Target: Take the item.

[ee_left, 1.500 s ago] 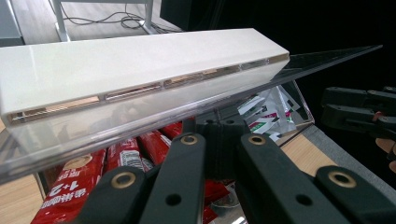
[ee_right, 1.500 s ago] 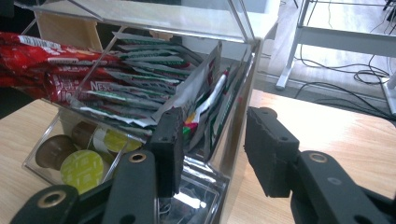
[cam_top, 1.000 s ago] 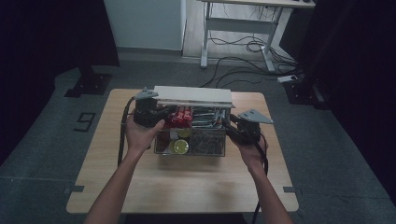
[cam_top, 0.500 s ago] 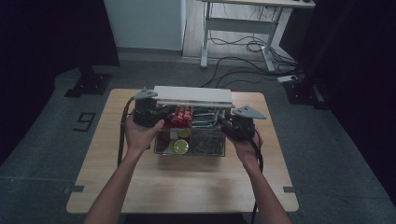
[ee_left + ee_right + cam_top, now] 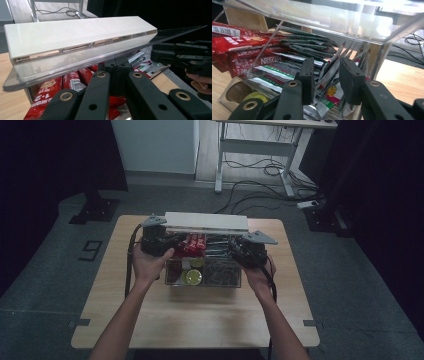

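While both grippers sit at its two ends, the clear box [image 5: 202, 270] stands mid-table with its lid [image 5: 206, 222] raised.

In the high view the left gripper [image 5: 167, 242] is at the box's left end and the right gripper [image 5: 235, 251] at its right end, each in a hand, on the wooden table [image 5: 150, 320]. The left gripper view shows its jaws close together beneath the white-framed lid, whose clear pane tilts up above them; whether they pinch anything I cannot tell. The right gripper view shows its jaws parted, tips among the green-and-white sachets [image 5: 312, 55] inside the box, not clamped on any. Red Nescafé sachets [image 5: 242, 50] fill the neighbouring compartment, and round capsules [image 5: 192, 276] lie in the front one.
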